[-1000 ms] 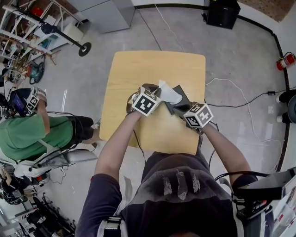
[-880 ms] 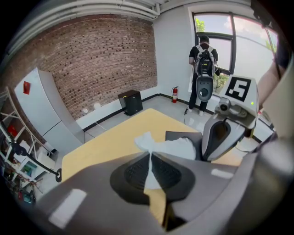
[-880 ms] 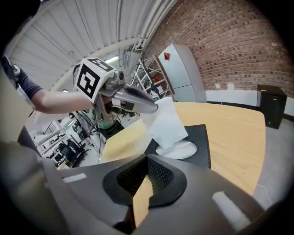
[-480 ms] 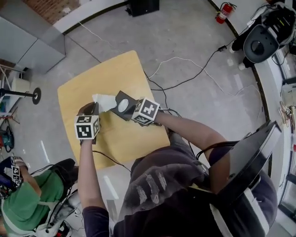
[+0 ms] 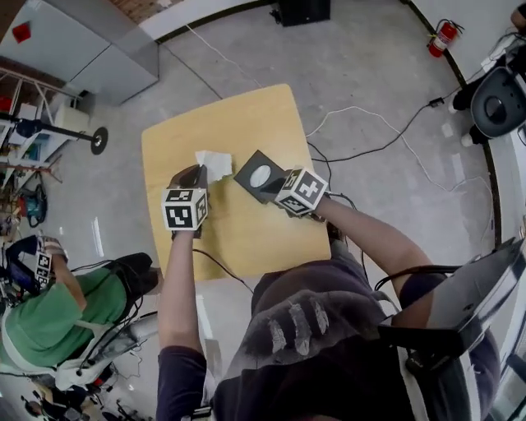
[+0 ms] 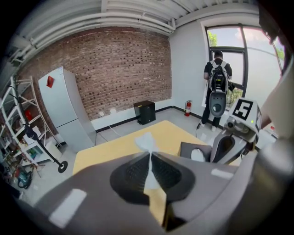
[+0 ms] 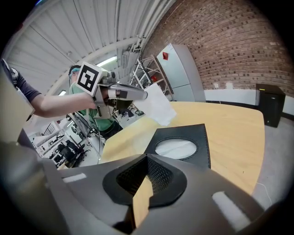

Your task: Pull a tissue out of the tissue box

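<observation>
A black tissue box [image 5: 258, 174] with a round opening lies on the yellow table [image 5: 246, 123]. In the right gripper view, white tissue shows flat inside the box's opening [image 7: 176, 148]. My left gripper [image 5: 201, 171] is shut on a white tissue [image 5: 215, 163], held to the left of the box and clear of it. In the left gripper view the tissue [image 6: 147, 141] sticks out past the closed jaw tips of my left gripper [image 6: 149, 154]. My right gripper [image 5: 279, 183] rests at the box's near right corner. Its jaws look shut, with the table showing through the gap behind the tips [image 7: 147, 157].
A seated person in green [image 5: 49, 321] is left of the table beside shelving. A grey cabinet [image 5: 90, 49], a black box [image 5: 304, 10], a fire extinguisher [image 5: 442, 37] and floor cables [image 5: 370, 148] surround the table. Another person [image 6: 218, 73] stands at the window.
My left gripper has drawn the tissue leftward and upward, away from the box, and the tissue now hangs free of the opening. The right gripper stays at the box. The head camera has swung.
</observation>
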